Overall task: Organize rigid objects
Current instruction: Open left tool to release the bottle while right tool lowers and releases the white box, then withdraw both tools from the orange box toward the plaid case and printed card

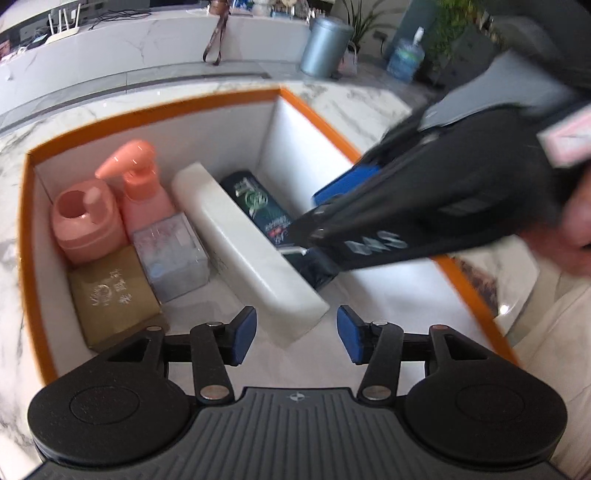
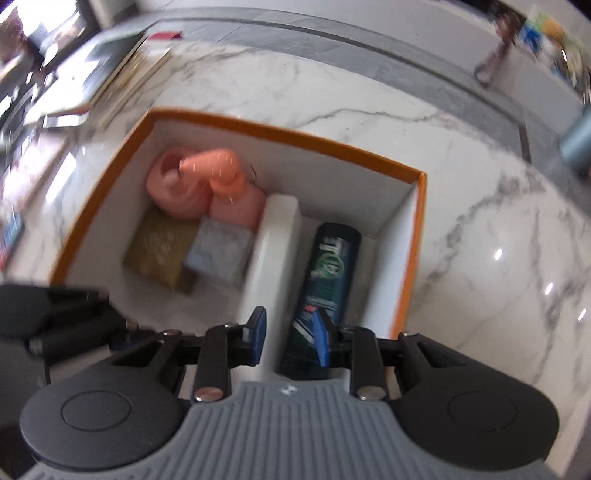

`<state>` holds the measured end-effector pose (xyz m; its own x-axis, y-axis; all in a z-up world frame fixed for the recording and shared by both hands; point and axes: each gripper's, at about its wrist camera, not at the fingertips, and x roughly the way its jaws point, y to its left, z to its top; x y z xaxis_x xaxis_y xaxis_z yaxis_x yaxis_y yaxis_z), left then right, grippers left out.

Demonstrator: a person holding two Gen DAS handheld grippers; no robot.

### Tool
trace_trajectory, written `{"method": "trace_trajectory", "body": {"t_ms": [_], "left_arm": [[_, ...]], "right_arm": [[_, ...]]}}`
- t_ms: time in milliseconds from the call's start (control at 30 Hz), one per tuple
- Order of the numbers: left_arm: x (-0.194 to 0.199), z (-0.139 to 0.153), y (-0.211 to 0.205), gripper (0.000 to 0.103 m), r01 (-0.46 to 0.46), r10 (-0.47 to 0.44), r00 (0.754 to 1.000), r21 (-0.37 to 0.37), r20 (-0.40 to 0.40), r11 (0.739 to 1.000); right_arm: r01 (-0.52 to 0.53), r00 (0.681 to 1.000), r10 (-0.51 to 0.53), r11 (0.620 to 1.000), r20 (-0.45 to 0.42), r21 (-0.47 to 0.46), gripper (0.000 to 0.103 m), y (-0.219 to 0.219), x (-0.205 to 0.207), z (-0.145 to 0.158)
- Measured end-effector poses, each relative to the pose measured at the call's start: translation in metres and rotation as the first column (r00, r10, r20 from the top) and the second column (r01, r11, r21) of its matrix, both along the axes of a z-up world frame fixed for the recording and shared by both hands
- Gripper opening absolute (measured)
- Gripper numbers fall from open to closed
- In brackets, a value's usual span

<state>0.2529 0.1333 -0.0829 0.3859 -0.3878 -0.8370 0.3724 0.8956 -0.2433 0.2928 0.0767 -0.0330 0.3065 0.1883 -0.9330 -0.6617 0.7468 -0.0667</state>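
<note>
An orange-rimmed white box point(image 1: 155, 110) point(image 2: 280, 129) sits on the marble counter. Its left part holds a pink jar point(image 1: 86, 218), a pink pump bottle point(image 1: 144, 199), a gold carton point(image 1: 114, 295) and a clear case point(image 1: 171, 254). A long white block point(image 1: 240, 243) point(image 2: 277, 229) lies down the middle. A dark green bottle point(image 1: 258, 206) point(image 2: 332, 266) lies flat to its right. My left gripper point(image 1: 297, 338) stands open just short of the block's near end. My right gripper point(image 2: 290, 336) point(image 1: 306, 225) hovers over the bottle's near end with a narrow gap and no pad seen pressing on anything.
A hand point(image 1: 576, 229) holds the right gripper at the box's right wall. Marble counter point(image 2: 461, 221) surrounds the box. A metal canister point(image 1: 325, 48), a water jug point(image 1: 406, 55) and a router point(image 1: 62, 29) stand far behind. Books and papers point(image 2: 110, 74) lie beyond the box's left corner.
</note>
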Motion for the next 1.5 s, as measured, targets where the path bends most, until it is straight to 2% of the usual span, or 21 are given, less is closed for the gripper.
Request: {"method": "trace_trajectory", "body": {"t_ms": [67, 100, 167, 333, 400, 467, 567, 667, 733, 767, 800, 867, 967, 1133, 1233, 1367, 1400, 1467, 1500], "left_arm": [[0.000, -0.005, -0.004, 0.059, 0.009, -0.009, 1.000, 0.022, -0.011, 1.000], [0.000, -0.008, -0.004, 0.052, 0.009, -0.008, 1.000, 0.032, -0.017, 0.999], [0.002, -0.010, 0.001, 0.047, 0.004, -0.003, 1.000, 0.029, -0.025, 1.000], [0.000, -0.010, 0.007, 0.037, -0.018, 0.019, 1.000, 0.109, -0.011, 0.994], [0.001, -0.010, 0.011, 0.036, -0.024, 0.026, 0.999, 0.092, -0.024, 0.995], [0.000, -0.010, 0.012, 0.036, -0.027, 0.028, 0.999, 0.094, -0.019, 0.995], [-0.003, -0.009, 0.013, 0.035, -0.022, 0.023, 1.000, 0.101, -0.014, 0.995], [-0.003, -0.008, 0.017, 0.035, -0.025, 0.027, 0.999, 0.087, -0.018, 0.996], [-0.009, -0.006, 0.017, 0.035, -0.025, 0.026, 1.000, 0.087, -0.013, 0.996], [-0.010, -0.006, 0.017, 0.035, -0.025, 0.026, 1.000, 0.087, -0.011, 0.996], [-0.011, -0.006, 0.018, 0.035, -0.026, 0.027, 1.000, 0.086, -0.011, 0.996], [-0.012, -0.006, 0.019, 0.035, -0.028, 0.029, 1.000, 0.082, -0.010, 0.996], [-0.016, -0.007, 0.021, 0.035, -0.028, 0.028, 1.000, 0.081, -0.007, 0.996], [-0.018, -0.005, 0.018, 0.035, -0.022, 0.020, 0.999, 0.060, 0.028, 0.998], [-0.022, 0.001, 0.022, 0.035, -0.036, 0.036, 0.997, 0.001, 0.069, 0.999], [-0.025, 0.016, 0.031, 0.030, -0.114, 0.119, 0.985, -0.046, 0.125, 0.992], [-0.009, 0.022, 0.027, 0.029, -0.137, 0.142, 0.982, -0.047, 0.127, 0.989], [-0.001, 0.023, 0.027, 0.028, -0.166, 0.172, 0.976, -0.056, 0.131, 0.985], [0.014, 0.022, 0.020, 0.027, -0.176, 0.183, 0.975, -0.061, 0.127, 0.982]], "right_arm": [[-0.081, 0.996, 0.082, 0.996, 0.021, -0.042, 0.029, -0.003, -0.008, -0.001], [-0.122, 0.992, 0.123, 0.991, 0.019, -0.061, 0.029, -0.004, -0.011, -0.003], [-0.209, 0.977, 0.212, 0.974, 0.026, -0.091, 0.029, -0.005, -0.017, -0.006], [-0.405, 0.907, 0.420, 0.895, 0.043, -0.188, 0.029, 0.002, -0.033, -0.020], [-0.470, 0.872, 0.488, 0.853, 0.026, -0.225, 0.030, 0.006, -0.037, -0.028], [-0.516, 0.837, 0.545, 0.809, 0.034, -0.282, 0.040, 0.009, -0.042, -0.035], [-0.552, 0.793, 0.607, 0.750, 0.049, -0.365, 0.048, 0.012, -0.047, -0.047], [-0.570, 0.743, 0.666, 0.682, 0.068, -0.458, 0.052, 0.013, -0.053, -0.059], [-0.577, 0.720, 0.689, 0.663, 0.087, -0.478, 0.053, 0.012, -0.054, -0.063], [-0.584, 0.712, 0.696, 0.660, 0.092, -0.473, 0.047, 0.011, -0.053, -0.064], [-0.588, 0.714, 0.694, 0.665, 0.090, -0.460, 0.041, 0.011, -0.051, -0.064], [-0.582, 0.743, 0.665, 0.699, 0.077, -0.416, 0.033, 0.010, -0.045, -0.064], [-0.570, 0.760, 0.643, 0.728, 0.090, -0.381, 0.033, 0.009, -0.042, -0.063], [-0.556, 0.760, 0.638, 0.738, 0.125, -0.384, 0.031, 0.007, -0.050, -0.056], [-0.519, 0.797, 0.582, 0.796, 0.161, -0.310, 0.031, 0.001, -0.049, -0.039], [-0.423, 0.845, 0.471, 0.879, 0.255, -0.219, 0.028, -0.005, -0.047, -0.019], [-0.392, 0.855, 0.433, 0.900, 0.286, -0.192, 0.028, -0.012, -0.047, -0.014], [-0.310, 0.873, 0.336, 0.942, 0.353, -0.128, 0.027, -0.023, -0.044, -0.002], [-0.284, 0.885, 0.289, 0.956, 0.366, -0.068, 0.025, -0.029, -0.043, 0.005]]}}
